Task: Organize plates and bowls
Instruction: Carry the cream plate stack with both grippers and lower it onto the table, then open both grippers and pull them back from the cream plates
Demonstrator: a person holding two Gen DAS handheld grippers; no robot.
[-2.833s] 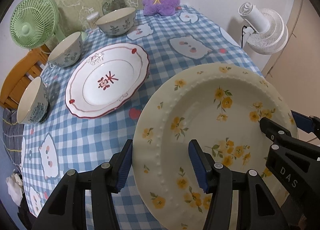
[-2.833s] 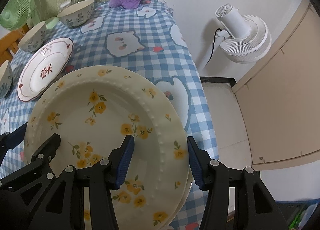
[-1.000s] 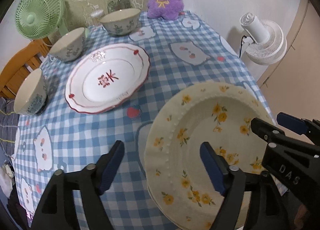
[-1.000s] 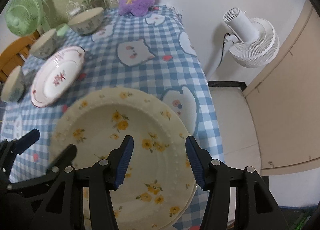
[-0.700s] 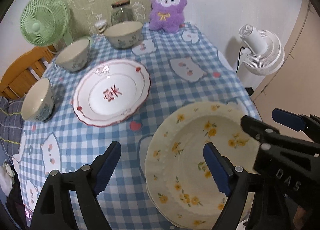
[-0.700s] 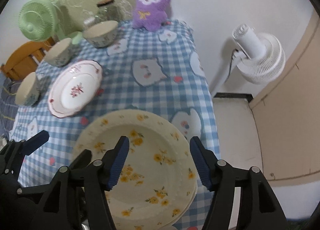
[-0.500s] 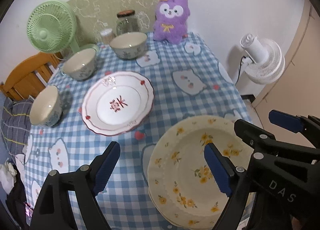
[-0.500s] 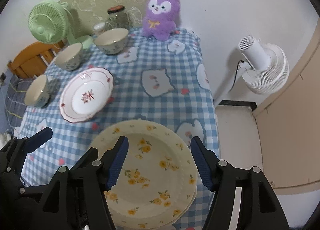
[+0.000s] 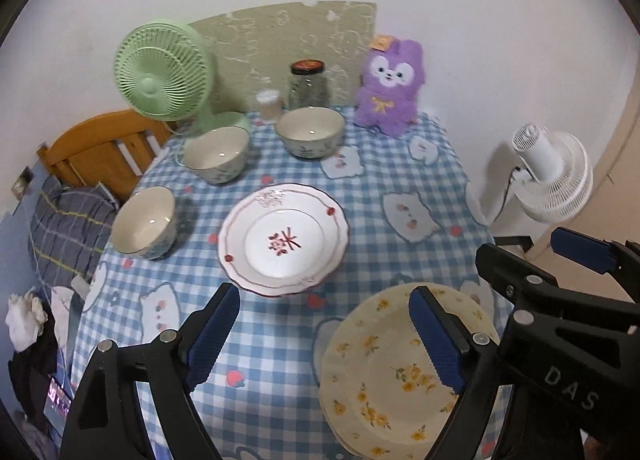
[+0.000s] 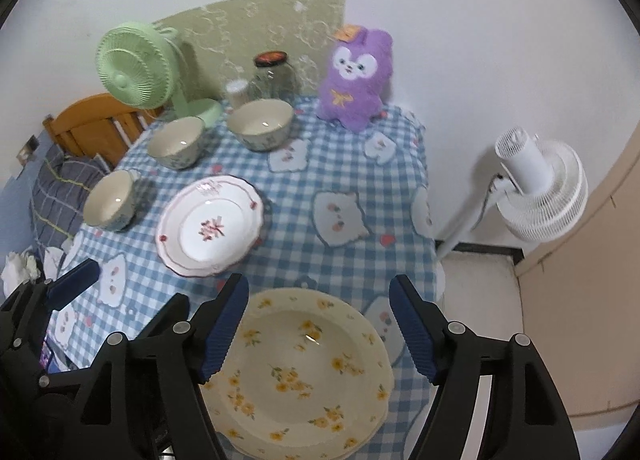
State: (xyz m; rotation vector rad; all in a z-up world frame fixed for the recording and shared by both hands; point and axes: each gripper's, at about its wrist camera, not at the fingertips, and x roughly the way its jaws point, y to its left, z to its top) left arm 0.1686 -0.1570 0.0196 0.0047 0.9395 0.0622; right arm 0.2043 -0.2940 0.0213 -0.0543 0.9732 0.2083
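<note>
The left gripper (image 9: 324, 332) hangs wide open above the checked tablecloth (image 9: 360, 196). Under its right finger sits the yellow-flowered plate (image 9: 384, 380), seemingly atop another. Beyond the fingertips lies the red-rimmed plate (image 9: 283, 240); three bowls (image 9: 145, 222) curve away farther left. The right gripper (image 9: 560, 272) crosses at right.

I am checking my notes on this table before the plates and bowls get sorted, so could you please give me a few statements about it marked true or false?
1. Three bowls stand on the table. True: one at the left edge, one by the green fan, one before the glass jar.
2. The red-trimmed plate lies inside a bowl. False: it lies flat on the checked cloth, apart from the bowls.
3. The left gripper grips the yellow-flowered plate. False: its jaws are open, holding nothing.
4. The purple plush toy sits at the table's far end. True.
5. The right gripper is shut. False: its jaws are opening over the flowered plate.
</note>
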